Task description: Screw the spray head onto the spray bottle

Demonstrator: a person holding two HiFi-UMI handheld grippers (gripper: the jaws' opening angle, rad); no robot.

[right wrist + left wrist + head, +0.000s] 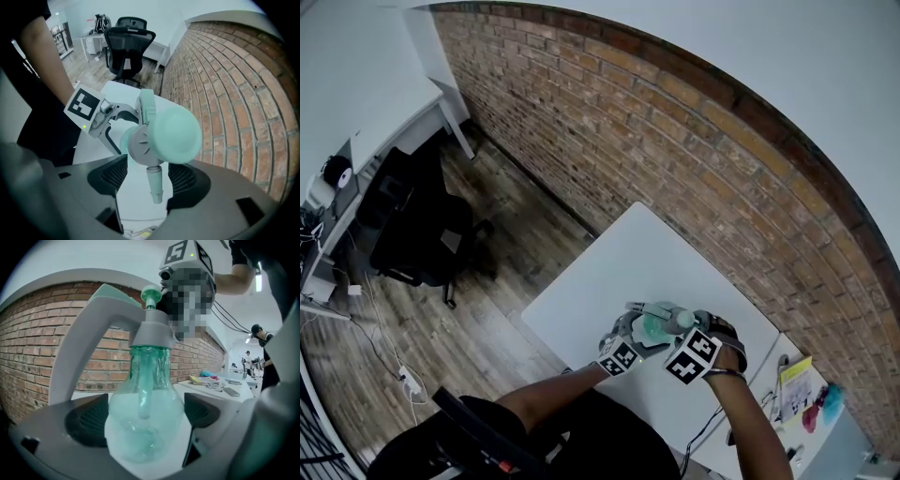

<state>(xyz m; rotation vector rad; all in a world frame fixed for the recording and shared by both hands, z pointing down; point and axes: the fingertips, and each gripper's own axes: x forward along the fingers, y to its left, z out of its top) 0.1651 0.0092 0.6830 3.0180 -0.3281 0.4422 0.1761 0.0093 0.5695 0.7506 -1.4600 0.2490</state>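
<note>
A clear green spray bottle (145,413) stands upright on the white table (619,258), with its grey and teal spray head (151,331) seated on the neck. My left gripper (144,417) reaches in level and is open. The bottle's round body sits between its dark pads (86,420) without being squeezed. My right gripper (147,180) comes down from above and is shut on the spray head (145,147) at the grey collar. The nozzle points out between its pads. In the head view both grippers, left (639,328) and right (686,326), meet at the bottle (658,325).
A brick wall (675,141) runs close behind the table. A black office chair (417,225) stands on the wood floor to the left. A second table (806,384) at the right carries papers and small items. Cables hang near the right arm.
</note>
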